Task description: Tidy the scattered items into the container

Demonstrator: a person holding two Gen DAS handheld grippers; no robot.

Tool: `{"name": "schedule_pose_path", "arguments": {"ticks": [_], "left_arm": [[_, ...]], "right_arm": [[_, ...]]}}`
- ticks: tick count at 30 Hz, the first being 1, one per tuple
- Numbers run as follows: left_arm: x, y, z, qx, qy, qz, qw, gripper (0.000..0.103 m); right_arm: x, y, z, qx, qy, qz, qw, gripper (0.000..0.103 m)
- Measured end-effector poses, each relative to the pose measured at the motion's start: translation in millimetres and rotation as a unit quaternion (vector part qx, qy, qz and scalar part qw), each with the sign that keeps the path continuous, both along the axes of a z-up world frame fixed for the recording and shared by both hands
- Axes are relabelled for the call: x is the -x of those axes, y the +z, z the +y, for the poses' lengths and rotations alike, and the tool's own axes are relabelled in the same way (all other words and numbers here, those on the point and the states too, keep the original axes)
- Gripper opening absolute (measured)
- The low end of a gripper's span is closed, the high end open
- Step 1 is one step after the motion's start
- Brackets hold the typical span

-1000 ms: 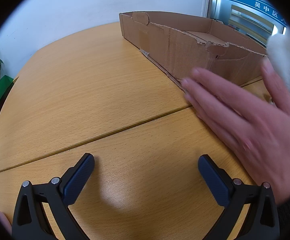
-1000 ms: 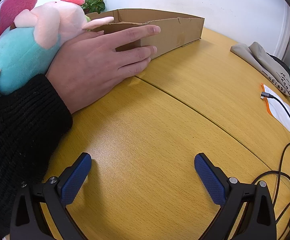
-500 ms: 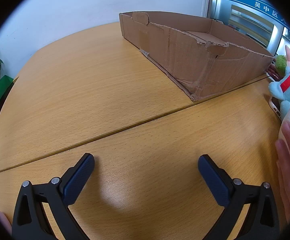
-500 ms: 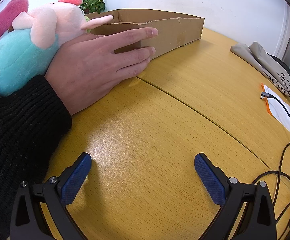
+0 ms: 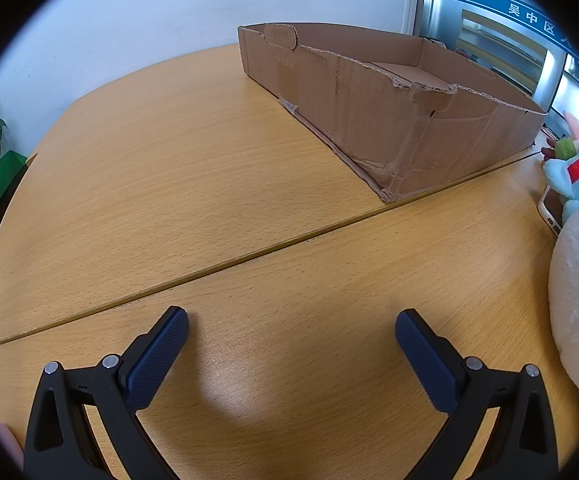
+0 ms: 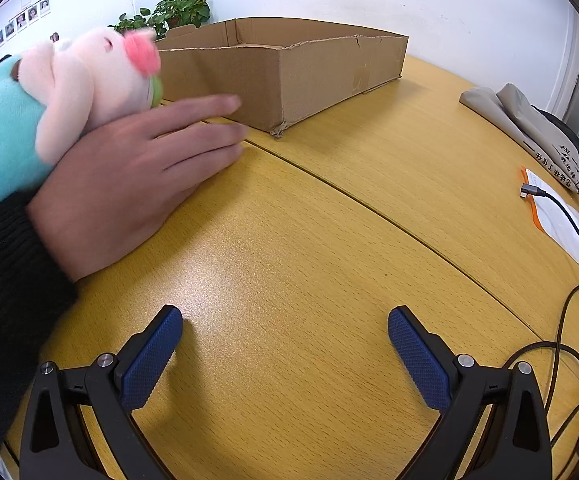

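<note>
In right view only: hand (image 6: pixel 129 184) against plush pig (image 6: pixel 69 92)

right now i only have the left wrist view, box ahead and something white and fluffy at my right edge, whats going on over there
Observer: A bare hand lies flat on the table, pressed against a pink and teal plush toy.
Operator: is the right gripper near it
Observer: No. The right gripper is open over bare wood, apart from the hand.
Operator: anything on the far right of the table
Observer: A grey cable runs over a white sheet, with folded grey cloth behind it. The cardboard box looks empty from there.
</note>
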State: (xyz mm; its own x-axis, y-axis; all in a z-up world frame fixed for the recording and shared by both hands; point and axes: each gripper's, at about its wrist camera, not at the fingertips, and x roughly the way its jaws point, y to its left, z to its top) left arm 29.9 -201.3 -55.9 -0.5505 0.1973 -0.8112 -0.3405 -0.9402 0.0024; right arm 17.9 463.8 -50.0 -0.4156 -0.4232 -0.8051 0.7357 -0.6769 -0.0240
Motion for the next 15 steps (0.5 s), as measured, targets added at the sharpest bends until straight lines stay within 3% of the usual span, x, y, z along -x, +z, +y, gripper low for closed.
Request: {"name": "schedule_pose_path", "arguments": {"ticks": [15], "left_arm": [[0.7, -0.1, -1.4, 0.0, 0.0, 0.0, 1.0, 0.103]], "right_arm": [[0.1, 0.0, 0.0, 0.0, 0.0, 0.0, 1.0, 0.103]]}}
